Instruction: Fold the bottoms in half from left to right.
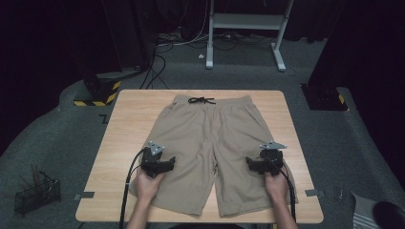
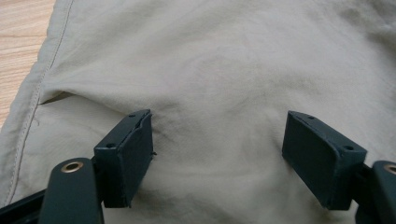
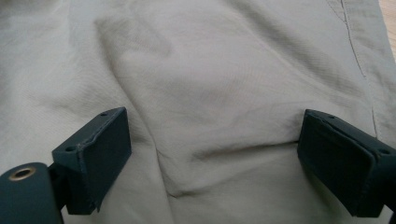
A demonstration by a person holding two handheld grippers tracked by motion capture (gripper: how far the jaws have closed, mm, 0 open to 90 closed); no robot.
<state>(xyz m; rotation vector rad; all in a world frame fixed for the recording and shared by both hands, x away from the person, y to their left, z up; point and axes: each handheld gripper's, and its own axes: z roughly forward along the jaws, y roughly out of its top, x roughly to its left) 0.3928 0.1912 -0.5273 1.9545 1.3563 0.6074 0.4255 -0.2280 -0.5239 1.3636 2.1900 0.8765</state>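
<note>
left hand-held gripper [image 1: 161,162], right hand-held gripper [image 1: 260,163]: released | shorts [image 1: 210,138]: flat, waistband far, legs toward person

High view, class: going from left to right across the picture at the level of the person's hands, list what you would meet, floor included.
Black wire basket on the floor → left gripper on the beige shorts → right gripper → right edge of the wooden table.

Beige drawstring shorts [image 1: 210,143] lie spread flat on the wooden table, waistband and black drawstring at the far edge, 2 legs toward the near edge.
</note>
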